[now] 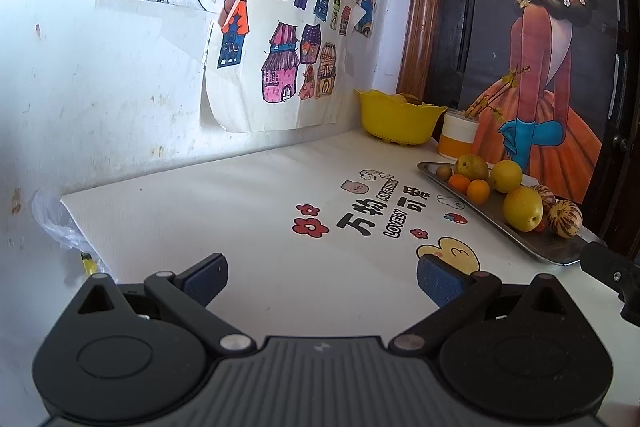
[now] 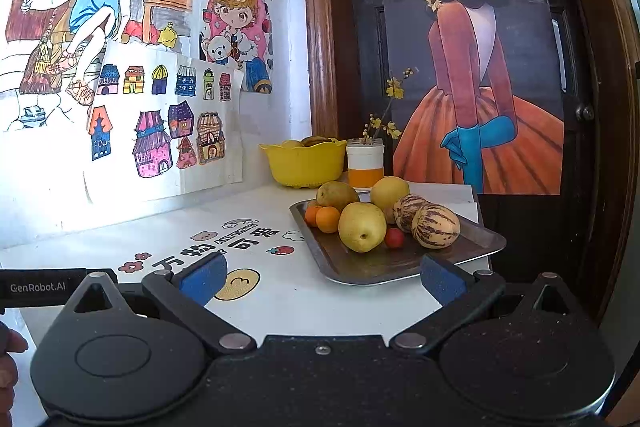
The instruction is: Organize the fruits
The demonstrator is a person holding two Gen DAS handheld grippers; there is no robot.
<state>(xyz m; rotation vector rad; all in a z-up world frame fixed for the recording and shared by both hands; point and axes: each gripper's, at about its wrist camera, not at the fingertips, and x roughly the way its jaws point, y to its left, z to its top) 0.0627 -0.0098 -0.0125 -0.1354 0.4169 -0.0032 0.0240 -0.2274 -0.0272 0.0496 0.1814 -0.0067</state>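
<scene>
Both tongs, left (image 1: 322, 281) and right (image 2: 323, 277), hang wide open, gripping nothing. The flat metal tray (image 2: 472, 241) holds pears, oranges, striped melons; the yellow plastic bowl (image 2: 304, 163) behind maybe holds more fruit.

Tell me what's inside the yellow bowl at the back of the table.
Above the rim of the yellow bowl, the tops of a few yellowish-brown fruits show. The bowl's wall hides how many there are and anything beneath them.
</scene>
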